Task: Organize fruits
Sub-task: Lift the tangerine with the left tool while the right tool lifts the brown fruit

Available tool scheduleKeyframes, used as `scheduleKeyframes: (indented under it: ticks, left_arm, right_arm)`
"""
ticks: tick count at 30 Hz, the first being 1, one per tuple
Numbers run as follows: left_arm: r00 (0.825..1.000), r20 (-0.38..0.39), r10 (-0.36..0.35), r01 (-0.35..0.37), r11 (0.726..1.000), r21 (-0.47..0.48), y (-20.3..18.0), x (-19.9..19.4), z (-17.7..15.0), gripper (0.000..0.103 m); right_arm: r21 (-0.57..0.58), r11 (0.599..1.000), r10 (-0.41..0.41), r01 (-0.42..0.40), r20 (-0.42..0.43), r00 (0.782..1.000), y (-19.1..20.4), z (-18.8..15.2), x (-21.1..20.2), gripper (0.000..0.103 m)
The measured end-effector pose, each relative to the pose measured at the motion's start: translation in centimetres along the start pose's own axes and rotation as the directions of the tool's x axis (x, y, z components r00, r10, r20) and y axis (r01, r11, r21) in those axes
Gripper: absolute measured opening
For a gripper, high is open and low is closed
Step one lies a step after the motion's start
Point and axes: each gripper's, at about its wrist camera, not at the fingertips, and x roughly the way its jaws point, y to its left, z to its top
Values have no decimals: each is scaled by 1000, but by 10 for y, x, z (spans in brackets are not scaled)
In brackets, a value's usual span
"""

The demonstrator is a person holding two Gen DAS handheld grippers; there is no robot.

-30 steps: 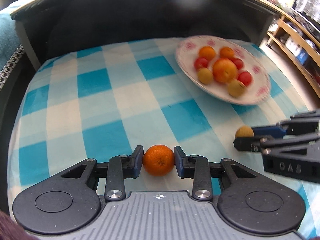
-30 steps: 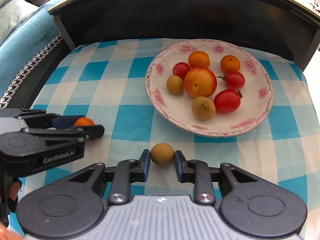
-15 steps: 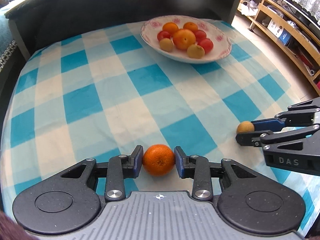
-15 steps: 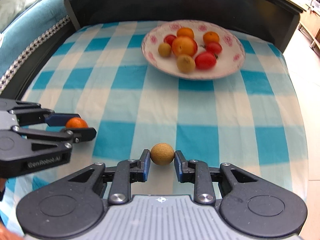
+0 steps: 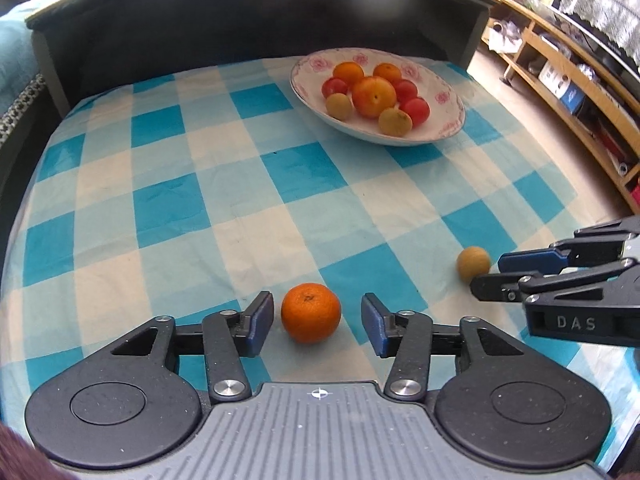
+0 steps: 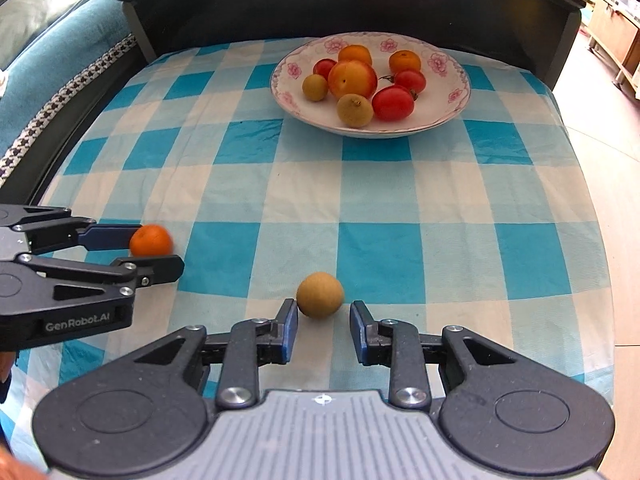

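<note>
Left edge: a dark raised rim (image 6: 80, 128) borders the checked cloth (image 5: 168, 208); a teal sofa (image 6: 52, 72) lies beyond it.
Left gripper (image 5: 316, 320): jaws have just been opening and now stand apart, with a gap on each side of the mandarin (image 5: 311, 312). Nothing is gripped.
Mandarin: rests on the cloth near the front edge of the surface, between the left jaws, touching neither pad.
Open room: the cloth is bare from the two grippers up to the plate.
Right gripper (image 6: 323, 326): jaws have just been opening slightly and stand a little apart; the brown fruit (image 6: 320, 294) sits just ahead of the fingertips, free of both pads.
Plate (image 6: 456, 92): flower-rimmed, at the far side, well apart from both grippers; it holds orange, red and brown fruits.
Back edge: a dark curved board (image 5: 240, 20) rises behind the plate.
Right edge: the cloth ends at bare floor (image 6: 600, 120); wooden shelving (image 5: 568, 80) stands beyond.
</note>
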Motion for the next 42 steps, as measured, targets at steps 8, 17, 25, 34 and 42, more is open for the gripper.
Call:
scheduleKeyframes:
  ticks: [8, 17, 25, 34, 42]
  left_arm:
    - [999, 13, -36, 37, 998, -43, 6, -7, 4, 60]
    - [999, 4, -48, 48, 998, -38, 2, -5, 1, 60]
    - [999, -10, -33, 32, 999, -40, 2, 7, 3, 60]
    - [1000, -9, 9, -9, 1000, -18, 0, 11, 4, 43]
    - [1000, -6, -2, 2, 1000, -5, -2, 9, 6, 41]
  right_arm:
    - [22, 999, 25, -25, 21, 999, -1, 9, -1, 37]
    - [45, 997, 54, -56, 40, 998, 3, 26, 0, 37]
    - [6, 1000, 20, -20, 6, 1000, 8, 19, 7, 37]
    - [-17, 1000, 7, -7, -3, 1000, 7, 15, 16, 28]
    - [-21, 1000, 5, -4, 10, 1000, 7, 16, 10, 28]
